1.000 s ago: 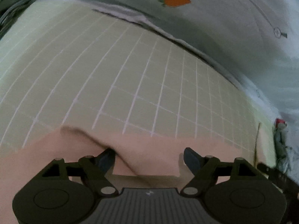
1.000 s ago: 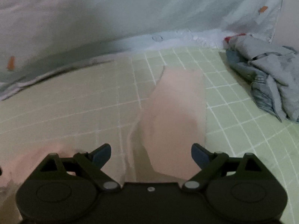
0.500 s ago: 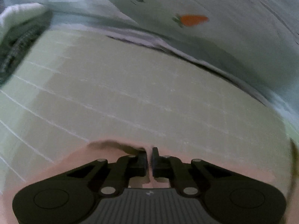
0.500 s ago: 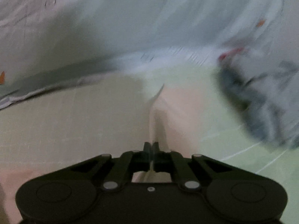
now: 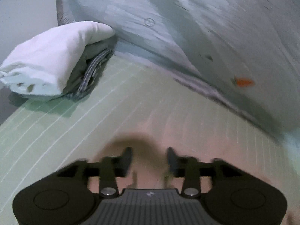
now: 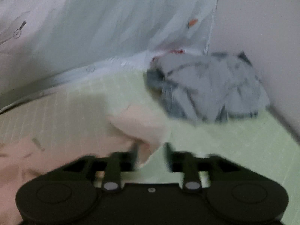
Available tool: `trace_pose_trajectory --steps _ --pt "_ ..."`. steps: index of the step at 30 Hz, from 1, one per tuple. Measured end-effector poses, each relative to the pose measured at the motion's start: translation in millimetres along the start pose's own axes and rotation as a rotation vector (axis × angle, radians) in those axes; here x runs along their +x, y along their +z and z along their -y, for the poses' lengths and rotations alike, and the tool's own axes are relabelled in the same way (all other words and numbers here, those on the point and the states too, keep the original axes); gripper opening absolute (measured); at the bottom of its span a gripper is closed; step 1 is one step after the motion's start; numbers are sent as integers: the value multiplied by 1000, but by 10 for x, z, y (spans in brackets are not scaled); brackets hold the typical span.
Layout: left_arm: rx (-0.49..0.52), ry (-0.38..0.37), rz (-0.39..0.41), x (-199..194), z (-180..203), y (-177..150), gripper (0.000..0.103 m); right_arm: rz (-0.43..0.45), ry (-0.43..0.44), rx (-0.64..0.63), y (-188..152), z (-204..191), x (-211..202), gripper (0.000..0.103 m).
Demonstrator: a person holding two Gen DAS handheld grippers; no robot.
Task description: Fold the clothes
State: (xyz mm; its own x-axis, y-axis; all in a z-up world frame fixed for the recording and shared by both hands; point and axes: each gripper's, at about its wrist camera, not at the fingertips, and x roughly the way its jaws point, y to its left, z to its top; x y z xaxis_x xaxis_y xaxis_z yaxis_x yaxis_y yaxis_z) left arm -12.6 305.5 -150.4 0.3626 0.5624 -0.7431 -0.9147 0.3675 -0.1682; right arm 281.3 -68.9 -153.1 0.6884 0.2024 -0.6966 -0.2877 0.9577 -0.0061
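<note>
**Both grippers letting go of the pink garment**

The left gripper is opening, nothing pinched, pink garment spread beneath. The right gripper is opening too — a pink fold lies by its left finger, apparently just laid down. Unfolded grey clothes wait upper right — presumably next.
</note>
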Motion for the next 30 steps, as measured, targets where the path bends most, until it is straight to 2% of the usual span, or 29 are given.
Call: trace_pose_trajectory --steps 2,6,8,11,15,18,22,24,25,26,27,29,30 --pt "21 -17 -39 -199 -53 -309 61 -34 96 26 -219 -96 -132 49" --pt "-40 -5 -164 -413 -294 -835 66 -122 305 9 -682 -365 -406 50" --pt "-47 -7 -208 -500 -388 -1037 72 -181 401 -8 -899 -484 -498 51" --pt "-31 -18 -254 -626 -498 -1292 76 -240 521 -69 -1192 -680 -653 58" --pt "0 -34 -276 -766 -575 -1550 79 -244 604 -148 -1422 -870 -820 67" --pt "79 -55 -271 -812 -534 -1668 84 -227 660 -210 -1508 -1013 -801 76" --pt "179 -54 -262 -805 -441 -1763 90 -186 653 -291 -1502 -1178 -642 77" --pt "196 -37 -257 -778 -415 -1773 88 -177 660 -279 -1424 -1194 -643 53" --pt "199 -30 -254 -782 -407 -1787 84 -175 666 -266 -1382 -1186 -652 27" --pt "213 -17 -248 -790 -393 -1790 73 -170 667 -247 -1327 -1161 -677 7" --pt "242 -4 -241 -797 -373 -1795 66 -153 661 -218 -1246 -1097 -740 7" --pt "267 -8 -234 -813 -370 -1796 42 -115 648 -167 -1077 -973 -877 7" --pt "269 -17 -234 -820 -379 -1793 38 -80 643 -164 -973 -922 -980 7"
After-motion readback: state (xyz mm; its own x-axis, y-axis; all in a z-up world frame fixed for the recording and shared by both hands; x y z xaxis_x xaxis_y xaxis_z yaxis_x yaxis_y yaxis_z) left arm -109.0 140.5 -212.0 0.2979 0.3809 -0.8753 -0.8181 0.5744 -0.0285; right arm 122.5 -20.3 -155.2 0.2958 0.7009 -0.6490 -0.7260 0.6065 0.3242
